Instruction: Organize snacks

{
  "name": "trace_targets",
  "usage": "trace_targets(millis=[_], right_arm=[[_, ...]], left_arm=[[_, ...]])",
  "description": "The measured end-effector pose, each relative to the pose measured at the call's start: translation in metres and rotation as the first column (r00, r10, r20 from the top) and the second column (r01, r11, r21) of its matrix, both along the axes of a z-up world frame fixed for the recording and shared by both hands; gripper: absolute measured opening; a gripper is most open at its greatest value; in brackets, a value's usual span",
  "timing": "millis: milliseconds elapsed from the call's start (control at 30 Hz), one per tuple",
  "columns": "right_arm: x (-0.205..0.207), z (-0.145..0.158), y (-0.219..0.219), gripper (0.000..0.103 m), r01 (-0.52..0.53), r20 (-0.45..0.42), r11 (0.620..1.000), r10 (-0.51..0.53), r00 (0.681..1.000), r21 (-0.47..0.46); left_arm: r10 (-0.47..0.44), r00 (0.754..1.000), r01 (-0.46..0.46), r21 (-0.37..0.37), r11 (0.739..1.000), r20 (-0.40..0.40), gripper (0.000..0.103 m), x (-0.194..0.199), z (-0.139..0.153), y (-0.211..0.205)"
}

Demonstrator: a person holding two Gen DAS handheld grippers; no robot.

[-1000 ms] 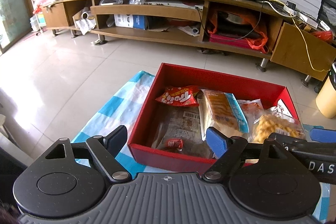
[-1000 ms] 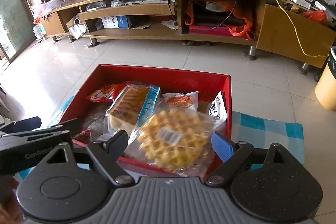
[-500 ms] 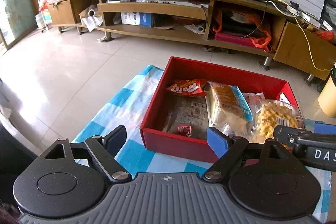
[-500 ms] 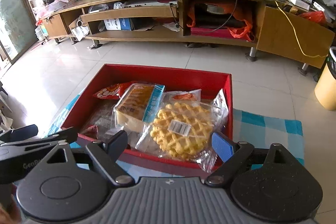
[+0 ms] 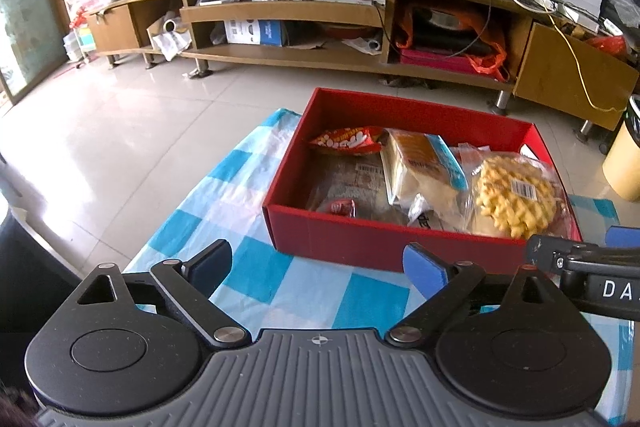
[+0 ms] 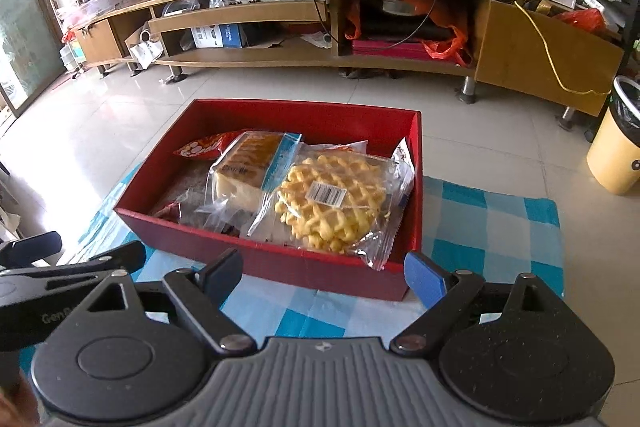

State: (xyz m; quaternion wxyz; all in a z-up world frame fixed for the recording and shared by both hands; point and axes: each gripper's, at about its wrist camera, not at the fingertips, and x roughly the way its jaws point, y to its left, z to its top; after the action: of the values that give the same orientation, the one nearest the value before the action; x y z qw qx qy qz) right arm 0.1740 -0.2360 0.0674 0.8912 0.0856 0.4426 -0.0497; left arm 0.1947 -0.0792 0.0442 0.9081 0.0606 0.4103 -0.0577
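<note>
My left gripper (image 5: 318, 269) sat low in the frame with its jaws spread wide and nothing between them, held above the blue-and-white checked cloth (image 5: 256, 267). My right gripper (image 6: 324, 277) was likewise spread and empty, low in its own view, just short of the near wall of the red box (image 6: 320, 271). The box stood on the cloth at the middle of both views. Inside it, a round waffle in clear wrap (image 6: 332, 203) lay on top at the right, its wrapper edge hanging over the near wall. A wrapped sliced cake (image 6: 250, 173) with a blue strip leaned beside it to the left, and a red snack bag (image 5: 346, 141) lay at the far left corner. A wooden TV stand (image 5: 320, 7) ran across the top of the frame.
</note>
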Motion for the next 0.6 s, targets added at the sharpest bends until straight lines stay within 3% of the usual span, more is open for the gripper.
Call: trace_targets(millis=[600], right_arm=[[-0.042, 0.0, 0.011, 0.09, -0.004, -0.012, 1.0, 0.004, 1.0, -0.012]], left_arm=[[-0.045, 0.999, 0.045, 0.01, 0.999, -0.011, 0.099, -0.041, -0.002, 0.009]])
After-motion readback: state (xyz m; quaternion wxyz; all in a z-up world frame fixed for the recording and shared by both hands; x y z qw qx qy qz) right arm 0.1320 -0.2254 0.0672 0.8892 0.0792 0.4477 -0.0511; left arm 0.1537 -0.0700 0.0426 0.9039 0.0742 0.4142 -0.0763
